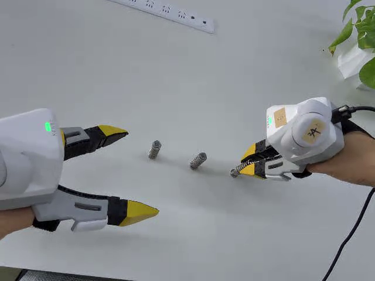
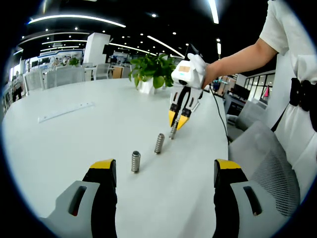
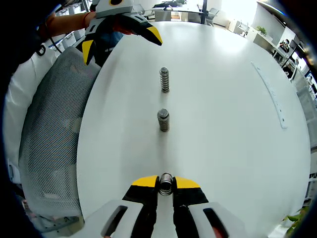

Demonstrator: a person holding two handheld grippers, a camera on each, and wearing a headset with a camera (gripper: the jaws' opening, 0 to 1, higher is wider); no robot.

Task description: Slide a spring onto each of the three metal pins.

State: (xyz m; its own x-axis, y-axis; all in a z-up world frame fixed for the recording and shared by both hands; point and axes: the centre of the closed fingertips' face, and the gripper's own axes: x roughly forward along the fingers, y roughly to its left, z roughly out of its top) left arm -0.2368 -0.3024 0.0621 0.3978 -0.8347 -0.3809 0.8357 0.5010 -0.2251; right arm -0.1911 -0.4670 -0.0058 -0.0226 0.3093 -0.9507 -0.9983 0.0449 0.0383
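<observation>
Two coiled springs stand upright on the white table (image 1: 193, 76), one on the left (image 1: 154, 149) and one to its right (image 1: 198, 160); each seems to sit around a metal pin with a flat cap. My right gripper (image 1: 247, 164) is shut on a third spring (image 1: 237, 171), which pokes out leftward just above the table. In the right gripper view that spring (image 3: 166, 183) is pinched between the yellow tips, in line with the two standing ones (image 3: 163, 120) (image 3: 164, 79). My left gripper (image 1: 140, 172) is open and holds nothing, left of the standing springs (image 2: 135, 161) (image 2: 159, 143).
A white power strip (image 1: 170, 12) lies at the table's far edge. A potted plant (image 1: 360, 35) stands at the far right. A black cable (image 1: 351, 234) trails from the right gripper. A grey mesh chair (image 2: 267, 173) stands beside the table.
</observation>
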